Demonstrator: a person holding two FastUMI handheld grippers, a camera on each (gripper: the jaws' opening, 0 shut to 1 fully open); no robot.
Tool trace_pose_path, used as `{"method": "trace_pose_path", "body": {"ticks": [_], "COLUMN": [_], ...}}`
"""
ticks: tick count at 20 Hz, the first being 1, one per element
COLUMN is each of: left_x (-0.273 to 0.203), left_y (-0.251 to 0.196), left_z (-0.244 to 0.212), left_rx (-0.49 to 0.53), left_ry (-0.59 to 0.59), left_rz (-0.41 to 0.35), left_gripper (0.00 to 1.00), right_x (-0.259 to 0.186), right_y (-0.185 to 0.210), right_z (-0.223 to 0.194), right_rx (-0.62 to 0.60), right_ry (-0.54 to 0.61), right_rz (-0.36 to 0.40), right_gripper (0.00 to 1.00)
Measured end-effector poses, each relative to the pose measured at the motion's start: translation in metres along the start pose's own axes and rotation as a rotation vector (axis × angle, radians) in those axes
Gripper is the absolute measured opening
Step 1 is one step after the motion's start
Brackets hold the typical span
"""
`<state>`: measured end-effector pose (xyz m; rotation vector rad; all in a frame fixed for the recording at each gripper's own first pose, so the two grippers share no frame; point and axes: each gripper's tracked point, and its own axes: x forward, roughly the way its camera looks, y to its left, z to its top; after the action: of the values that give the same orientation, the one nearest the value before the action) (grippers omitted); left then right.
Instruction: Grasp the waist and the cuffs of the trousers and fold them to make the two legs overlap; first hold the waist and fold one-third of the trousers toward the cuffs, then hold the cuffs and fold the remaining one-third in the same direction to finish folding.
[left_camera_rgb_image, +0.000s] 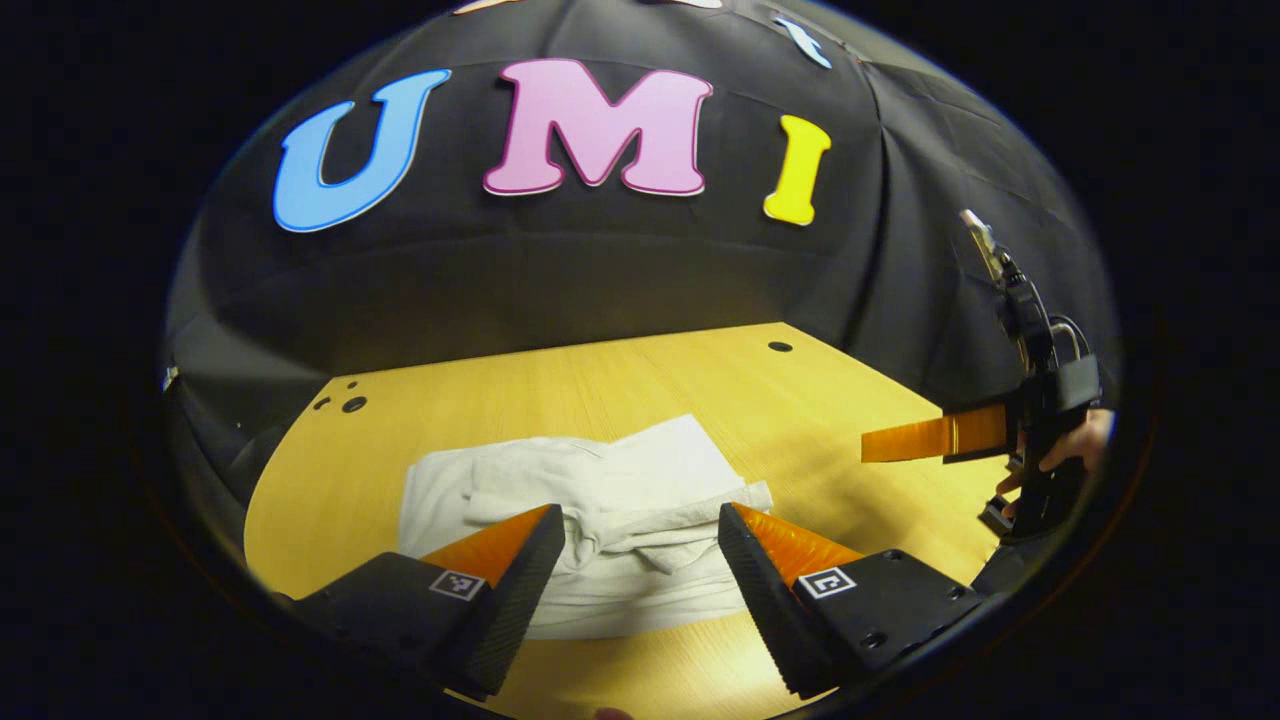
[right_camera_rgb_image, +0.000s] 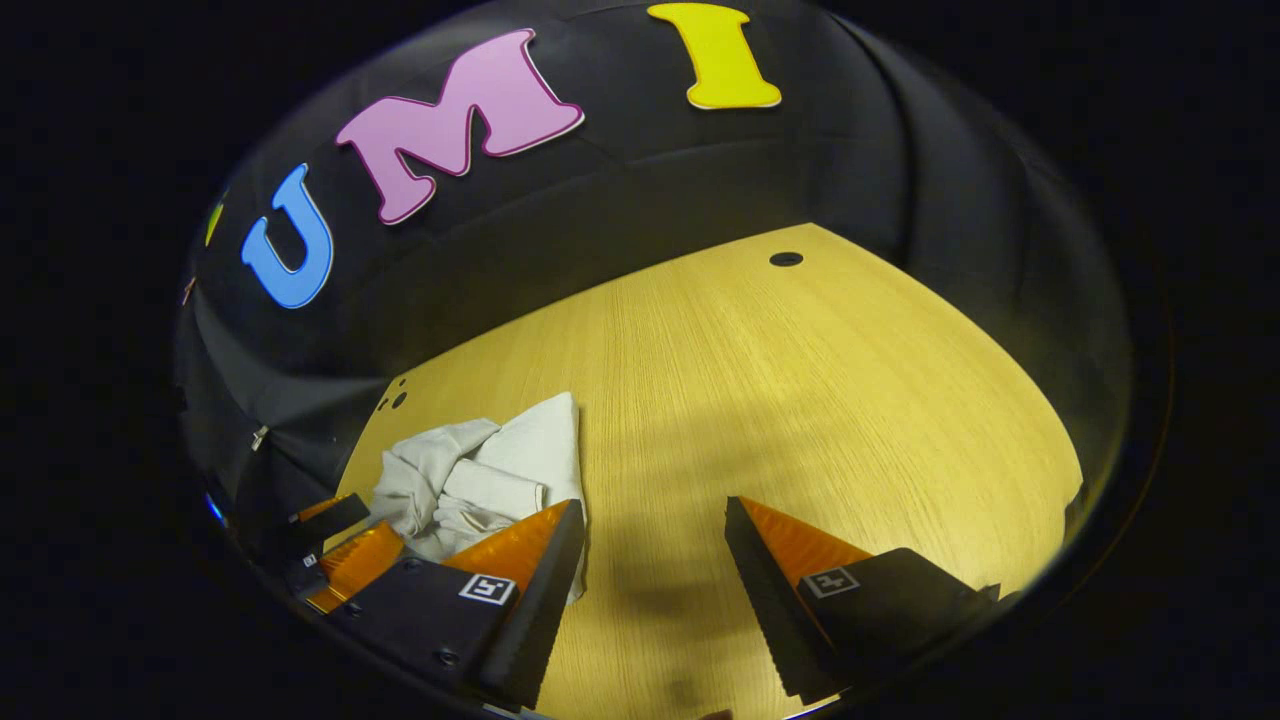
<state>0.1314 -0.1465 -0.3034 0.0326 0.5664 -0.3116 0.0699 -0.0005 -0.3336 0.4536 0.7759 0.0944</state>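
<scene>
Left tongs (left_camera_rgb_image: 640, 570) hang spread apart above the crumpled white cloth trousers (left_camera_rgb_image: 600, 510) bunched on the yellow wooden desk (left_camera_rgb_image: 800, 400). Right tongs (right_camera_rgb_image: 655, 570) gape, released, just beside them.

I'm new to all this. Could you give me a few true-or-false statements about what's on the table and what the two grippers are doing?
1. The trousers are white. True.
2. They lie flat and fully spread out. False: they sit bunched in a heap.
3. The left gripper is clamped on the cloth. False: its fingers are apart, with the heap beyond them.
4. The right gripper is open over bare wooden table. True.
5. A hand holds the other gripper. True.
</scene>
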Motion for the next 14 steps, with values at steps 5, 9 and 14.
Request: {"method": "trace_pose_path", "body": {"ticks": [5,9,14], "left_x": [-0.044,-0.08,-0.12], "left_y": [0.029,0.052,0.059], "left_z": [0.016,0.021,0.022], "left_rx": [-0.076,-0.143,-0.224], "left_ry": [-0.021,-0.042,-0.065], "left_rz": [0.096,0.182,0.218], "left_gripper": [0.98,0.98,0.96], "right_x": [-0.023,-0.034,-0.046], "right_y": [0.015,0.022,0.032], "right_z": [0.006,0.005,0.007], "right_rx": [-0.04,-0.048,-0.06], "right_ry": [-0.026,-0.015,-0.025], "right_rz": [0.028,0.027,0.036], "right_gripper": [0.88,0.88,0.88]}}
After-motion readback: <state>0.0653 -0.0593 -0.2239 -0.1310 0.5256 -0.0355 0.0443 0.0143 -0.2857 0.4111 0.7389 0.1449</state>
